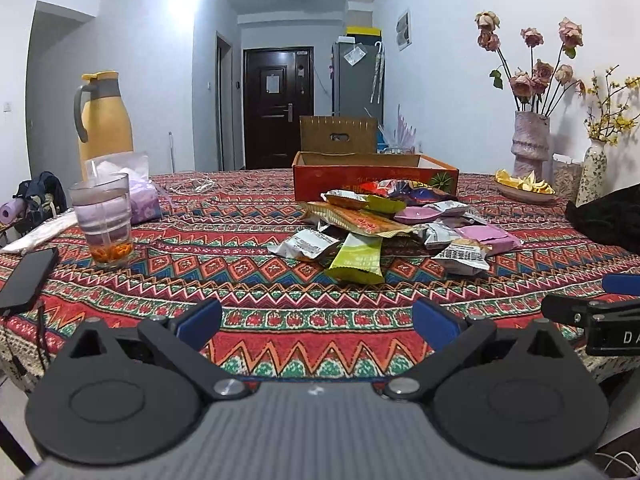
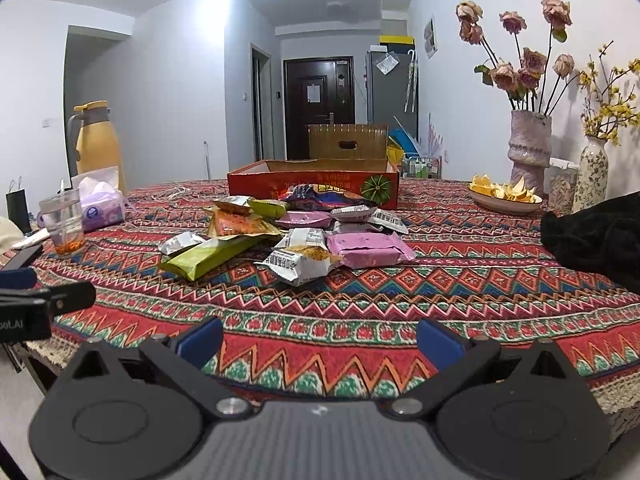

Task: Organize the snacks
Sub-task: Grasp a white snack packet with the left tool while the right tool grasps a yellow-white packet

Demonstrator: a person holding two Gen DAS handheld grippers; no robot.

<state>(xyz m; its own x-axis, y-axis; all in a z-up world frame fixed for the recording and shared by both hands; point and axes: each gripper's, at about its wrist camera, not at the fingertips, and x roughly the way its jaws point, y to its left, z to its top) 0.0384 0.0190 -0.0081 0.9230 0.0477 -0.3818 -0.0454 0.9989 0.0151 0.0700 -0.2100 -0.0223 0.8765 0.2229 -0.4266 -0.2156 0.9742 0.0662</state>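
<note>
A heap of snack packets (image 1: 384, 224) lies mid-table on the patterned cloth (image 1: 248, 272), in front of an open red cardboard box (image 1: 374, 178). It holds a green bar (image 1: 358, 258), pink packets (image 1: 486, 236), silver packets (image 1: 304, 244) and an orange packet (image 1: 356, 218). In the right wrist view the heap (image 2: 296, 236) and the box (image 2: 314, 186) show too. My left gripper (image 1: 318, 320) is open and empty near the table's front edge, short of the heap. My right gripper (image 2: 320, 338) is open and empty, also at the front edge. Each gripper shows at the side of the other's view.
A glass with a straw (image 1: 104, 220), tissue pack (image 1: 138, 192), yellow jug (image 1: 102, 120) and phone (image 1: 28, 276) stand at the left. At the right are two flower vases (image 1: 530, 144), a dish of peels (image 1: 524, 190) and a black cloth (image 1: 612, 216).
</note>
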